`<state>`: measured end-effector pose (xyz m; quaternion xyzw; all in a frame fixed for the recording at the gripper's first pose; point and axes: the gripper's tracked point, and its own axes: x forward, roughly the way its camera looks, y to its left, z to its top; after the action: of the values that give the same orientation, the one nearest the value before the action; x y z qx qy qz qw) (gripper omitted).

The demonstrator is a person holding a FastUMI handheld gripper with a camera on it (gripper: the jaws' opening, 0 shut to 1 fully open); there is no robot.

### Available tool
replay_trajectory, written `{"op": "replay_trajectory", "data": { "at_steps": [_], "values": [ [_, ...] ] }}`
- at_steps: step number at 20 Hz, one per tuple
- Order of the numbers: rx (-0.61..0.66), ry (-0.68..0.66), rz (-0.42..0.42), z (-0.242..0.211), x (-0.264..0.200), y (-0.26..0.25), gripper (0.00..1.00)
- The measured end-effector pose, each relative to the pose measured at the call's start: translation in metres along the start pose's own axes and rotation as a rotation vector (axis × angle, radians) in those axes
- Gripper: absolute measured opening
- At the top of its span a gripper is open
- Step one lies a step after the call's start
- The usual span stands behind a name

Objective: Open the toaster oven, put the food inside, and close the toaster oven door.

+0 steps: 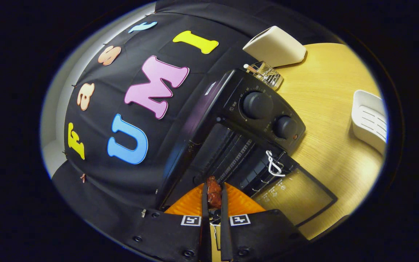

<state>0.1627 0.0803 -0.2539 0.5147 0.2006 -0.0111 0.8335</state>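
Gripper view: the gripper (214, 196) is clamped on one piece of reddish-brown food (213, 192), both fingers pressing its sides, right at the mouth of the toaster oven (231, 145). Its glass door (296, 198) hangs open beside the fingers. To do this well, carry the food further in over the rack (231, 160), level, then let go. Two knobs (257, 105) sit on the panel; one white loop (273, 163) marks the door.

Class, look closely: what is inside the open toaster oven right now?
Inside the toaster oven, dark wire rack bars show through the open door. The food is outside, gripped between the closed jaws of the gripper. The oven's deeper interior is dark and hidden.
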Motion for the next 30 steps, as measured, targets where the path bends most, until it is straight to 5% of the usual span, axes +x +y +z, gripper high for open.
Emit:
{"op": "replay_trajectory", "data": {
  "at_steps": [5,12,14,18,19,21,30],
  "values": [
    [0.013,-0.055,-0.034,0.01,0.029,-0.012,0.14],
    [-0.155,-0.073,-0.077,0.016,0.03,-0.018,0.19],
    [-0.266,-0.08,-0.1,0.02,0.025,-0.025,0.27],
    [-0.388,-0.062,-0.078,0.017,0.014,-0.025,0.61],
    [-0.41,-0.053,-0.074,0.015,0.012,-0.024,0.81],
    [-0.471,-0.043,-0.079,0.012,0.002,-0.024,0.93],
    [-0.873,0.081,-0.168,-0.005,-0.073,-0.043,0.98]
  ]
}}
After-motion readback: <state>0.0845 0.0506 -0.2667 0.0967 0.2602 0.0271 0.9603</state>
